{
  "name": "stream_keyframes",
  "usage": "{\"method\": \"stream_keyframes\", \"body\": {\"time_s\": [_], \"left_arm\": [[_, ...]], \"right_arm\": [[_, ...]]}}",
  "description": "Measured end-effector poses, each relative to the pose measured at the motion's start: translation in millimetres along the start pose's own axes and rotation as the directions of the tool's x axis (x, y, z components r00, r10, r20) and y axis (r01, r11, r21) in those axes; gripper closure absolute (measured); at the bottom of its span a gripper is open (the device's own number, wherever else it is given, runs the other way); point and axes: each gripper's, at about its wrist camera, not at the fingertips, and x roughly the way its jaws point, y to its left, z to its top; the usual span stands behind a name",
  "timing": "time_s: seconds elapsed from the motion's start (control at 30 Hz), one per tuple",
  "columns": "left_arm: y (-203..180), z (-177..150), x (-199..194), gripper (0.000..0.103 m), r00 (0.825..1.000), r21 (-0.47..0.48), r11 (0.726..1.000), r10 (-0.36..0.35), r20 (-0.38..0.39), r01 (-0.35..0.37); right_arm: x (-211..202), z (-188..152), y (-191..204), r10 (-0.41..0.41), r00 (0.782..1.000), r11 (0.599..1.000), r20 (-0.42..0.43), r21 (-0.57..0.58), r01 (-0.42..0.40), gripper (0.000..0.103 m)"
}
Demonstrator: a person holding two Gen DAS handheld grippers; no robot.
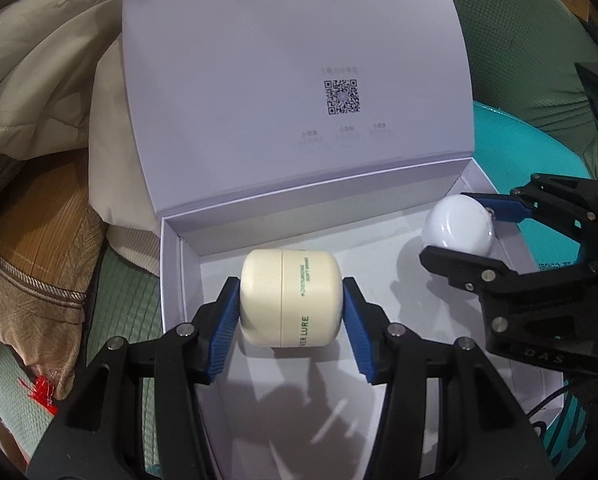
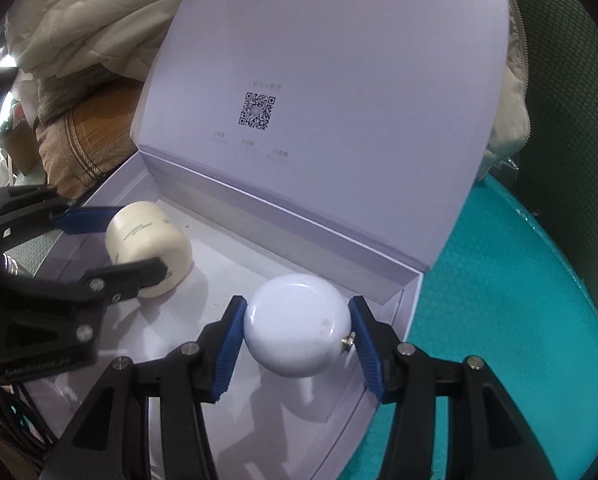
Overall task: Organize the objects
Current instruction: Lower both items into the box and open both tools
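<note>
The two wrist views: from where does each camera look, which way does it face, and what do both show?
Left wrist: sits on the left hand-held gripper, looking forward and down at the cream jar clamped in it over the white box; the right hand-held gripper shows at right.
Right wrist: sits on the right hand-held gripper, looking down at the white ball it clamps; the left one shows at left.
Shared: box, open lid, jar, ball, both grippers.

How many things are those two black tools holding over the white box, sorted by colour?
Cream: 1, the cream jar, clamped in the left tool.
White: 1, the white round case, clamped in the right tool.
Total: 2, both over the open white box.
</note>
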Motion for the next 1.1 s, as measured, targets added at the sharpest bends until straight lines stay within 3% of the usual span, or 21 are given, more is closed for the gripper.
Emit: {"method": "stream_keyframes", "body": {"time_s": [0.37,1.1], "left_arm": [[-3.3,-1.3,-5.3,0.055,1.0,-0.002,1.0,0.015,-0.01,-0.015],[4.3,10.6,-18.7,0.055,0.995,-0.045,0.996,0.079,0.062,-0.076]], "right_arm": [[-0.1,-1.0,3.5,-0.028,1.0,0.999,-0.01,-0.029,0.028,0.05],[-12.1,-6.0,4.1,-0.049,0.997,0.999,0.052,-0.012,0.05,0.048]]}}
